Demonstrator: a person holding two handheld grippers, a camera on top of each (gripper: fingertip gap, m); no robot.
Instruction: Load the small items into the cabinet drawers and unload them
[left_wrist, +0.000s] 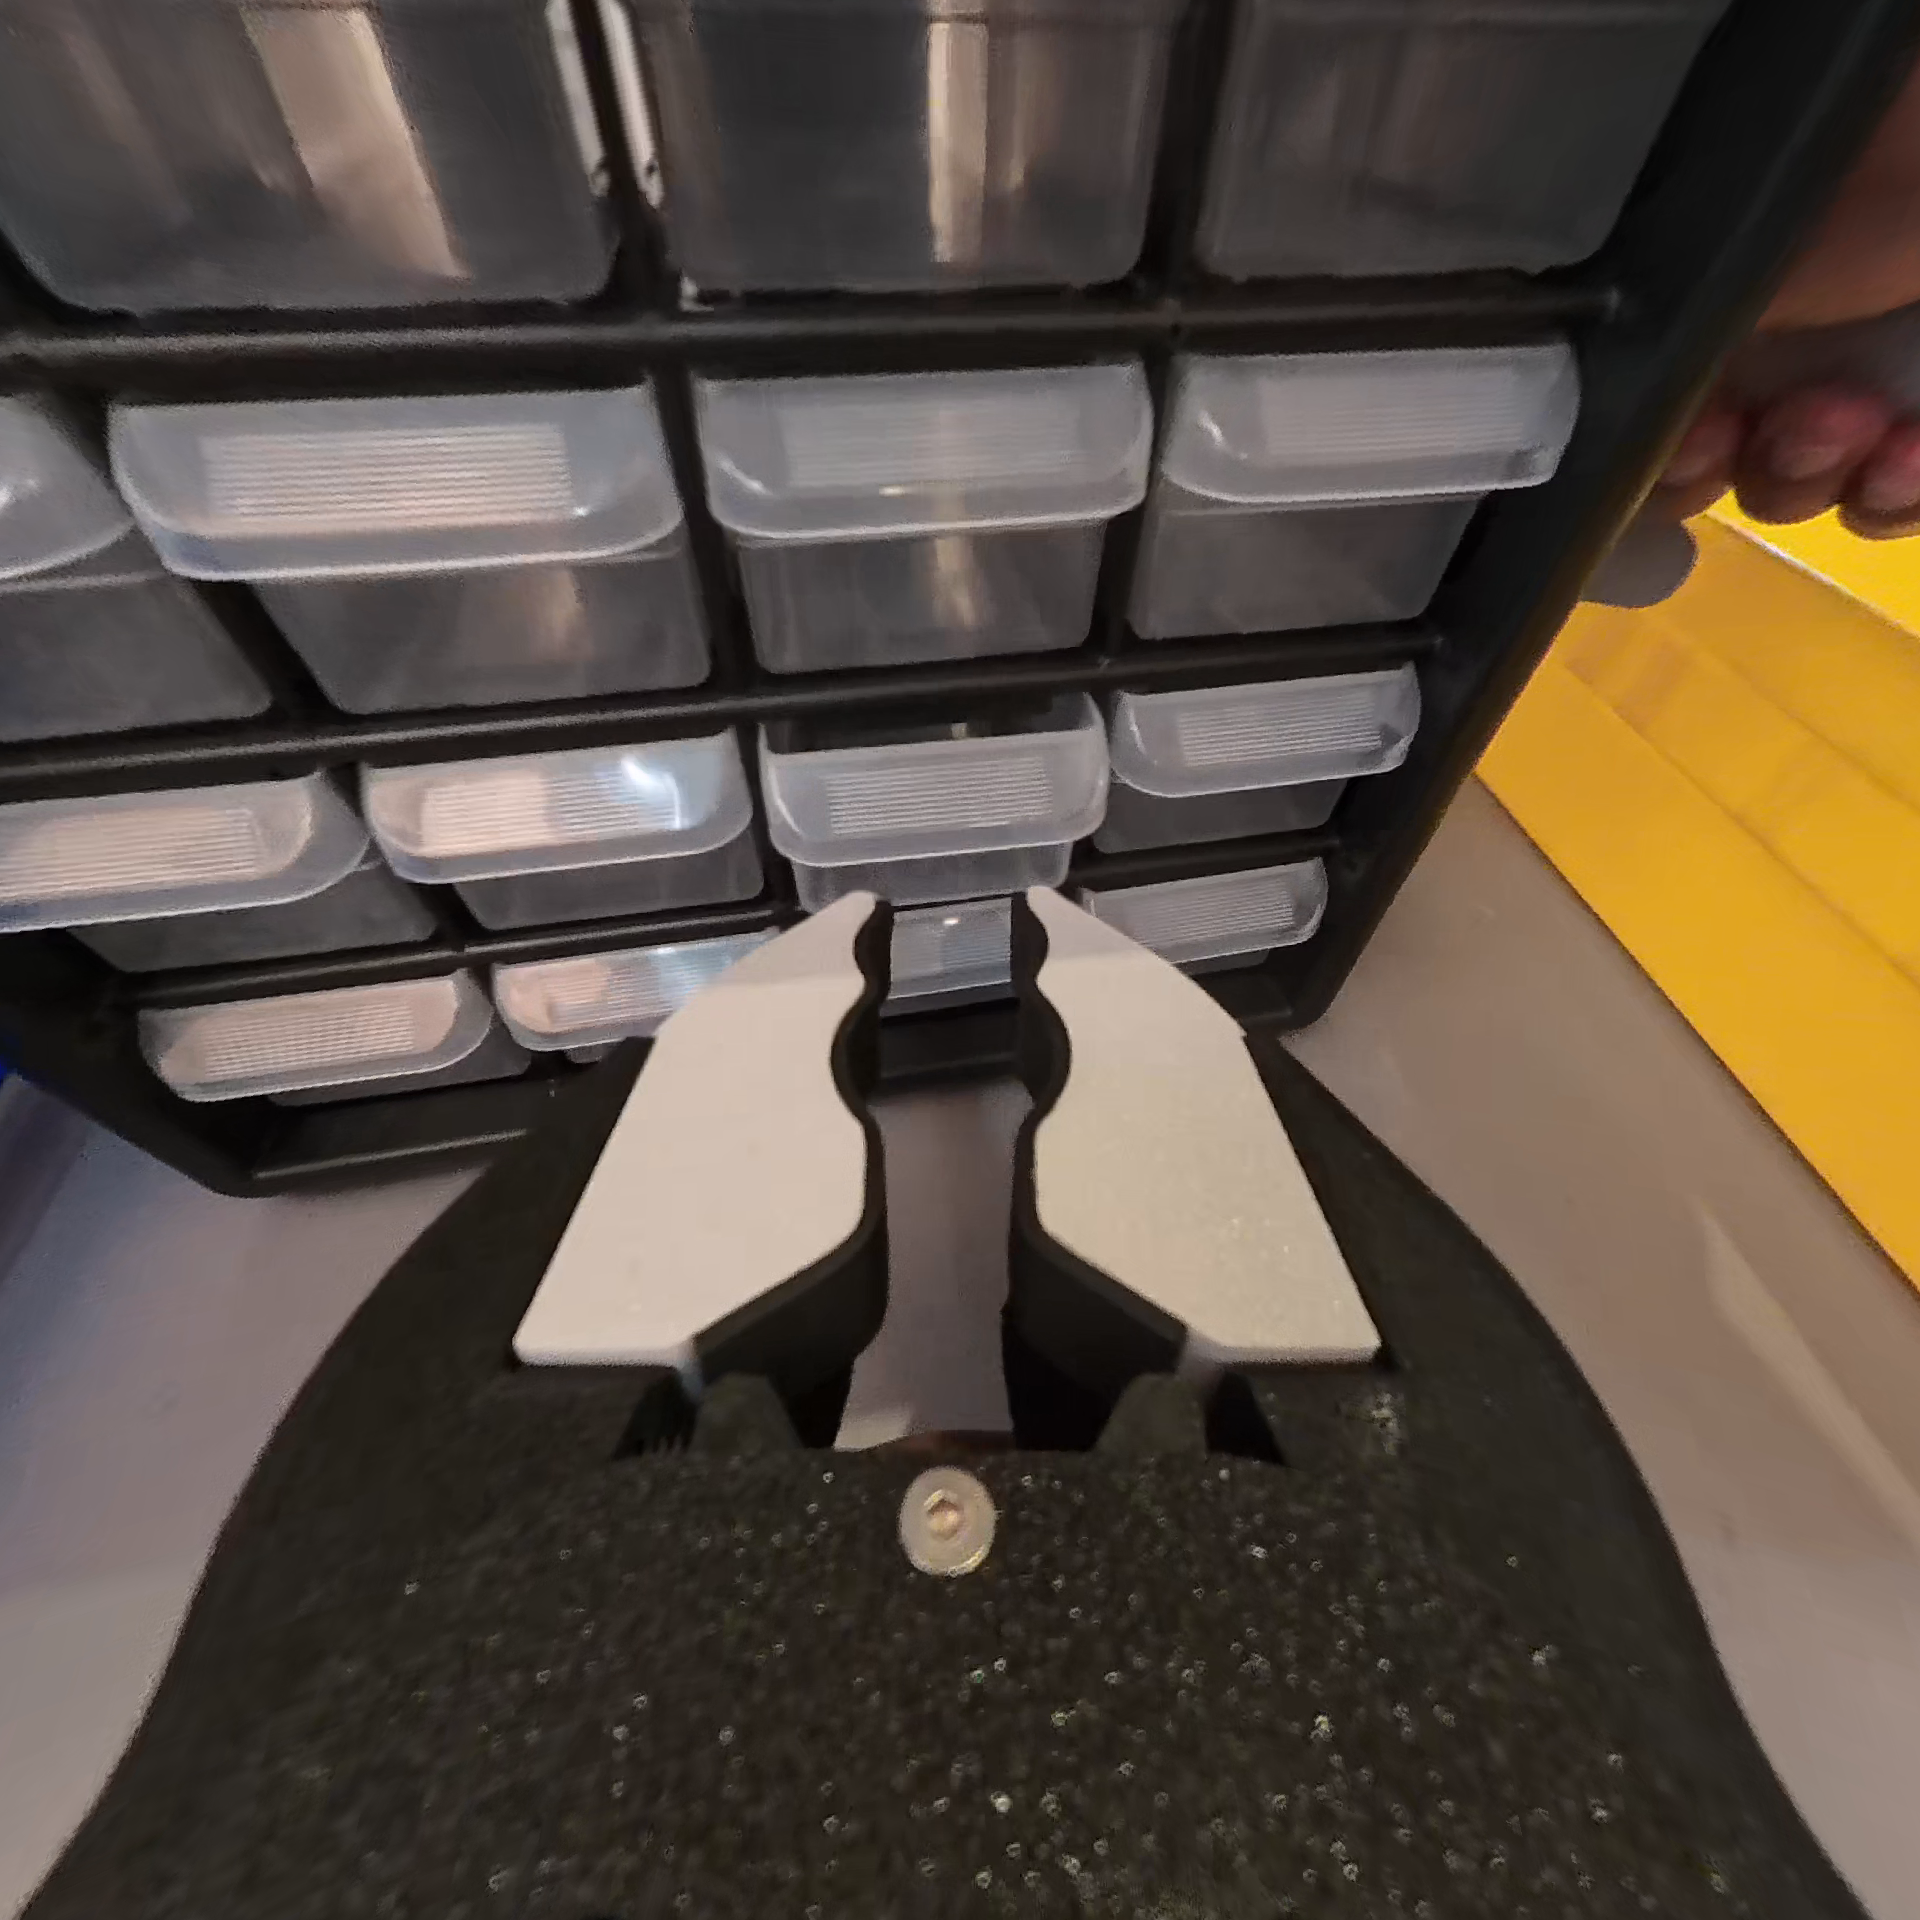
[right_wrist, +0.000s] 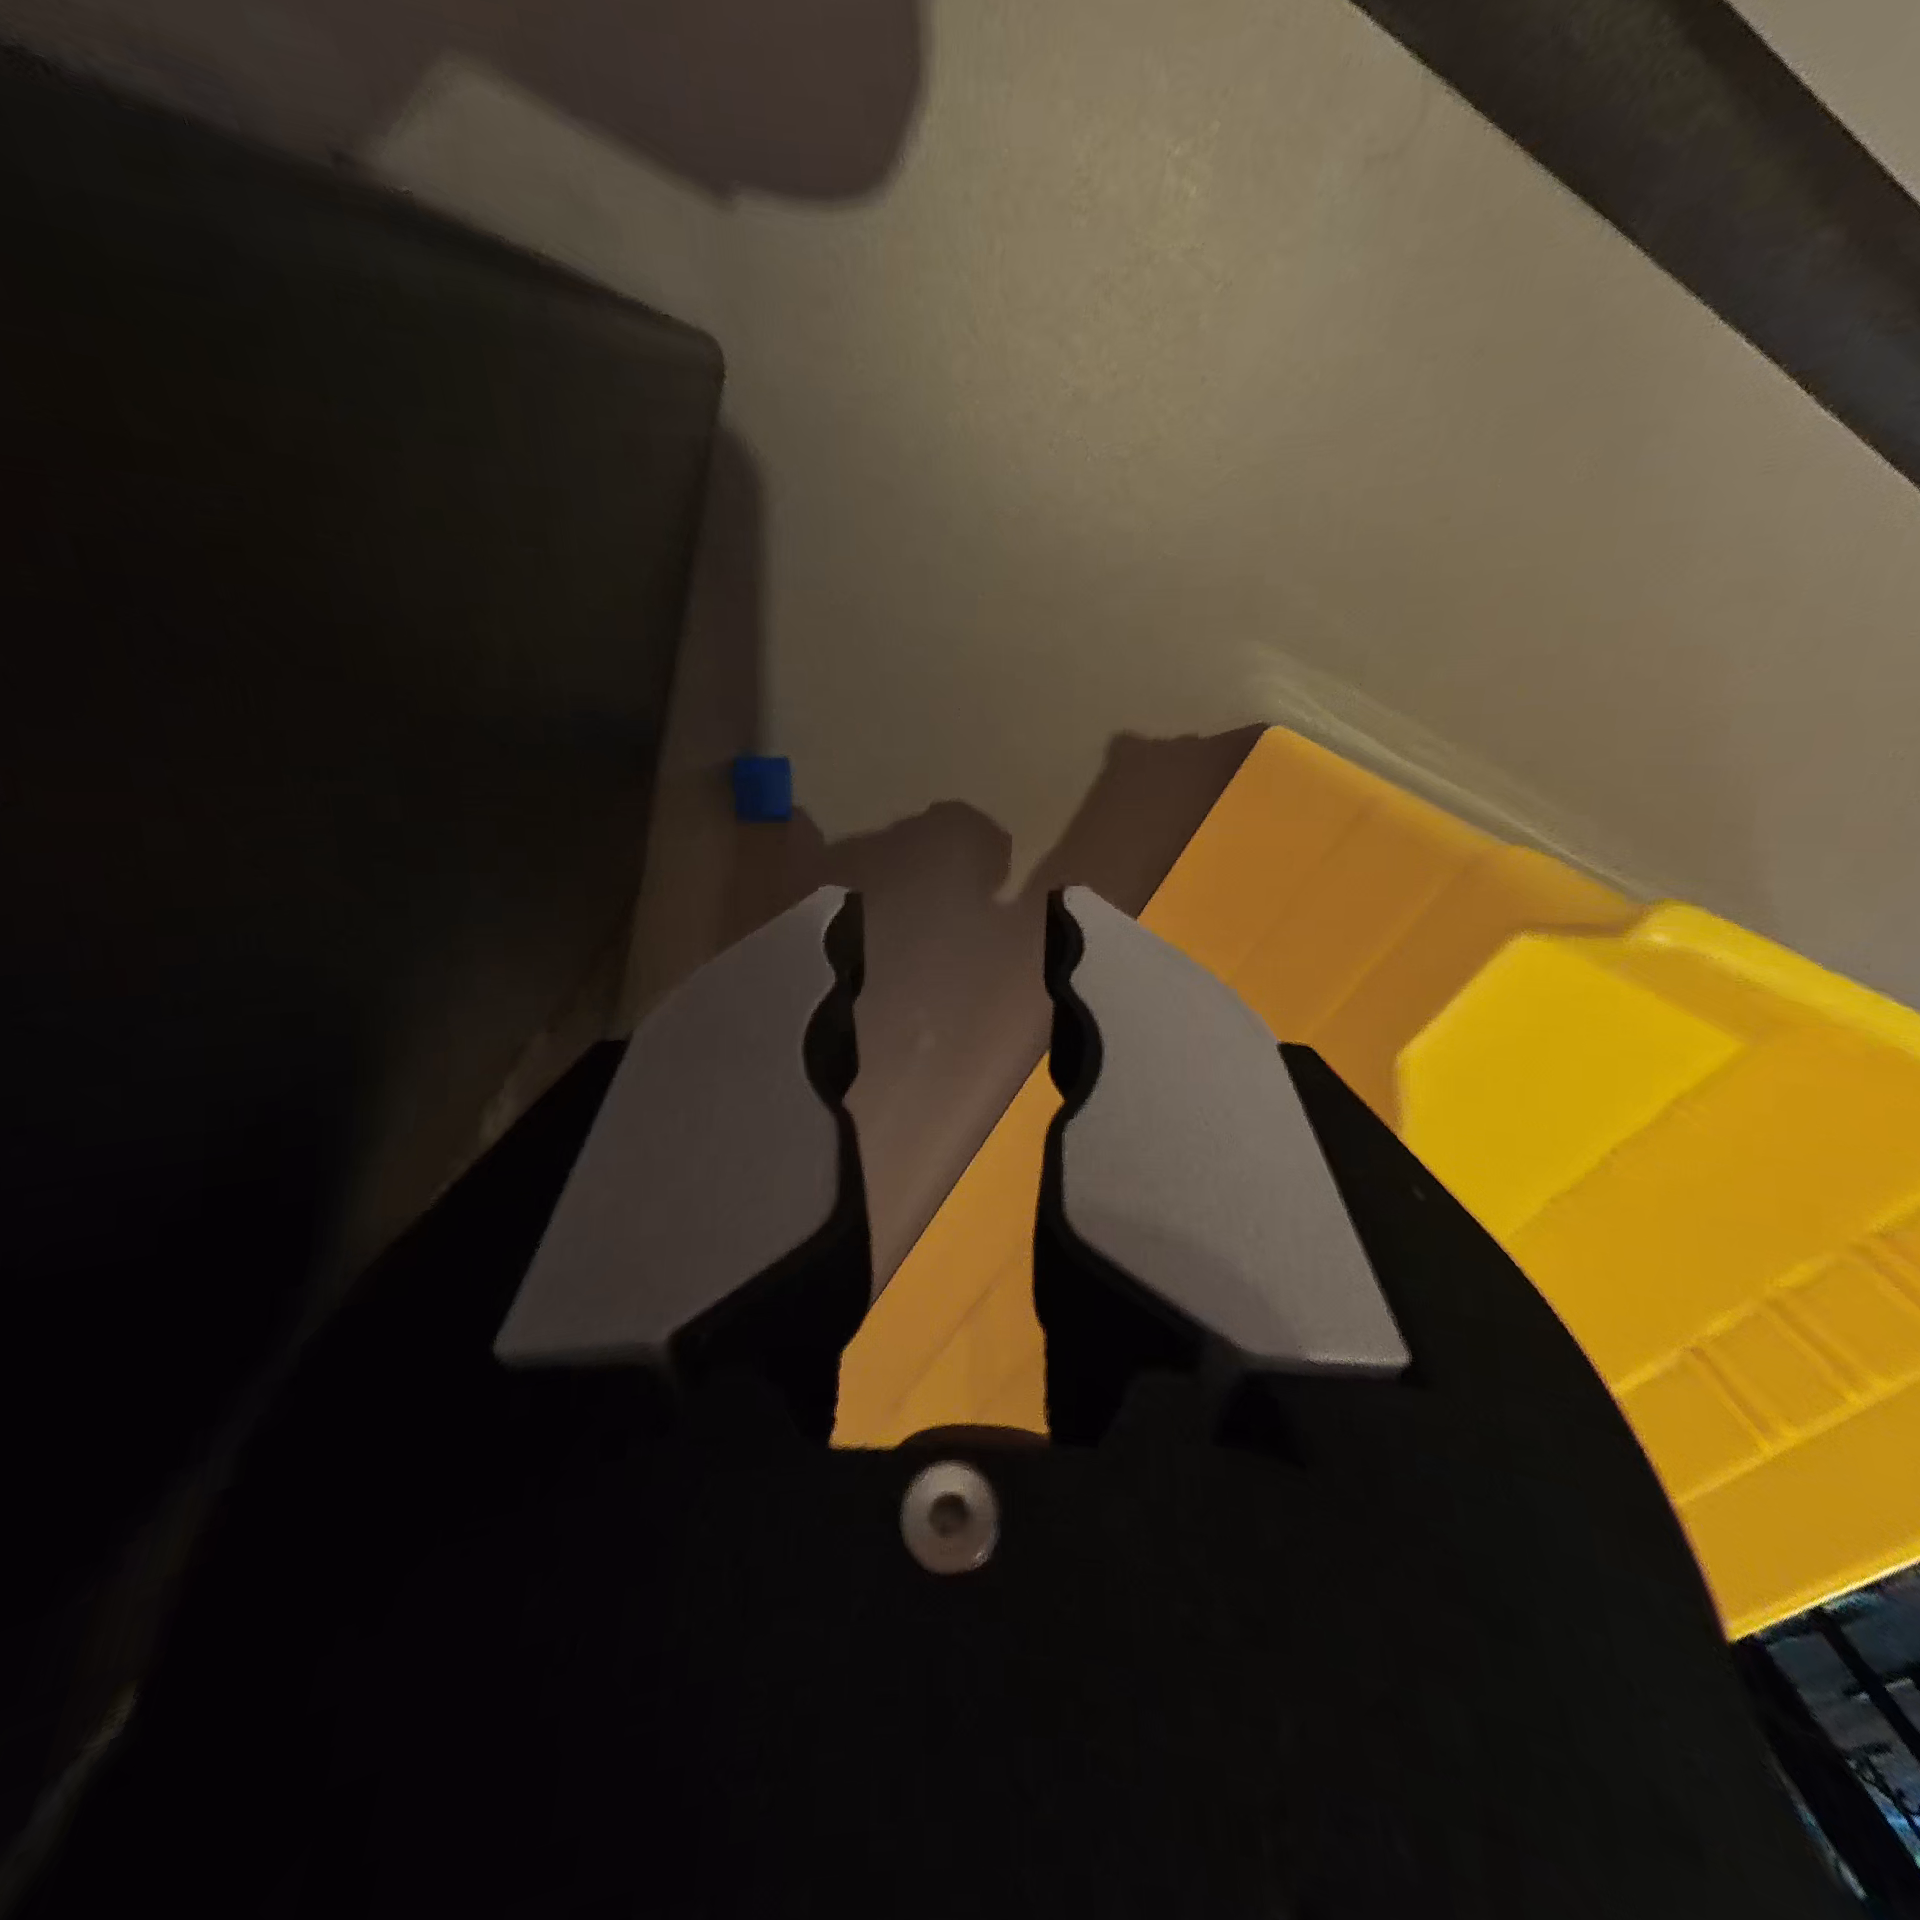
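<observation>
A black cabinet (left_wrist: 1455, 665) with rows of clear plastic drawers fills the left wrist view. One drawer (left_wrist: 935, 800) in the third row sticks out a little further than its neighbours. My left gripper (left_wrist: 954, 914) is open and empty, with its tips just in front of a bottom-row drawer (left_wrist: 951, 951), just below that one. My right gripper (right_wrist: 954, 904) is open and empty, above the grey table to the right of the cabinet's dark side (right_wrist: 312, 623). A small blue item (right_wrist: 761, 790) lies on the table by the cabinet.
A yellow bin (right_wrist: 1558, 1143) stands to the right of the cabinet and also shows in the left wrist view (left_wrist: 1714, 831). A person's hand (left_wrist: 1818, 447) shows past the cabinet's right edge. A dark bar (right_wrist: 1714, 208) crosses the upper right of the right wrist view. One gripper's finger ends stand about 20 centimeters off the other's.
</observation>
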